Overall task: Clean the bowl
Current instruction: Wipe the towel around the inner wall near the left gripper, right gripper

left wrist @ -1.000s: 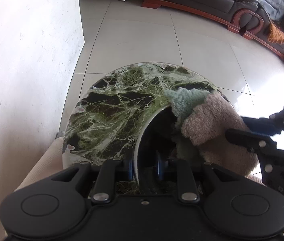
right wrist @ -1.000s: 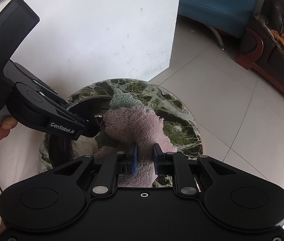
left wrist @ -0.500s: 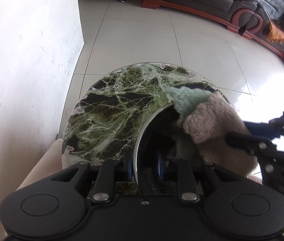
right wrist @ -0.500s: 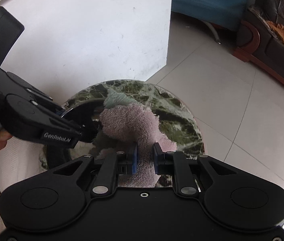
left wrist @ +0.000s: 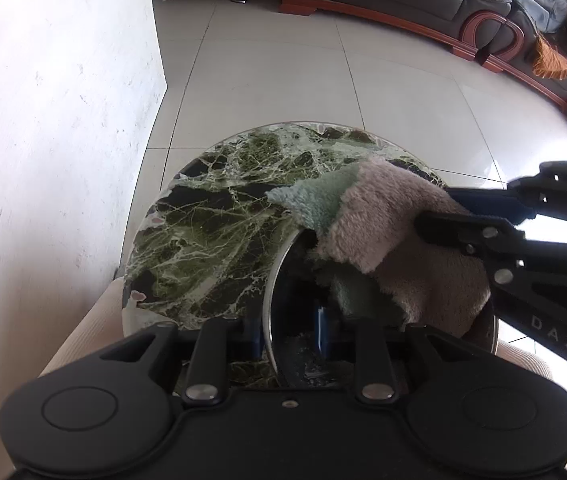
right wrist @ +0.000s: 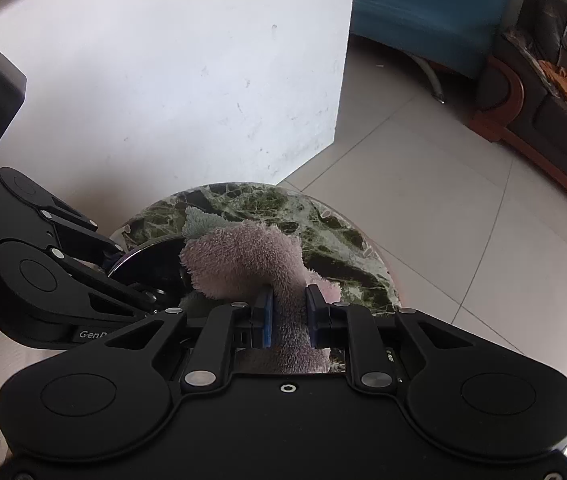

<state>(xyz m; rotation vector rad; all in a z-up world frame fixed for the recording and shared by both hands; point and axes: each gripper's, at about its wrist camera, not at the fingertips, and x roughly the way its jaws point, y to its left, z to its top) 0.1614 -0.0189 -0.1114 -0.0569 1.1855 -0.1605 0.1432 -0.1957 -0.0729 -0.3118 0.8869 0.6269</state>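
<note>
On the round green-marble bench (left wrist: 219, 232) a shiny metal bowl (left wrist: 283, 280) sits at the near right part of the top, tipped up on its side so that its dark inside faces right. The left gripper (left wrist: 289, 330) has its jaws closed on the bowl's near rim, one blue pad outside the wall and one inside, holding it steady. A fluffy cloth (left wrist: 395, 232), pink on one face and pale green on the other, is pushed into the bowl's mouth and bulges over its far rim. The right gripper (right wrist: 288, 312) has its jaws clamped on a bunched neck of that cloth, coming in from the right.

Judging by this, the wiping is under way, not finished: the cloth covers the far and right part of the inside, while the near bottom of the inside is bare and shows pale smears or reflections; which of the two I cannot tell. The outside of the bowl is not being touched by the cloth.

Beyond the bench lie a white wall (left wrist: 51, 120) on the left, a pale tiled floor (left wrist: 323, 80), and a dark leather sofa (left wrist: 463, 4) far off.
</note>
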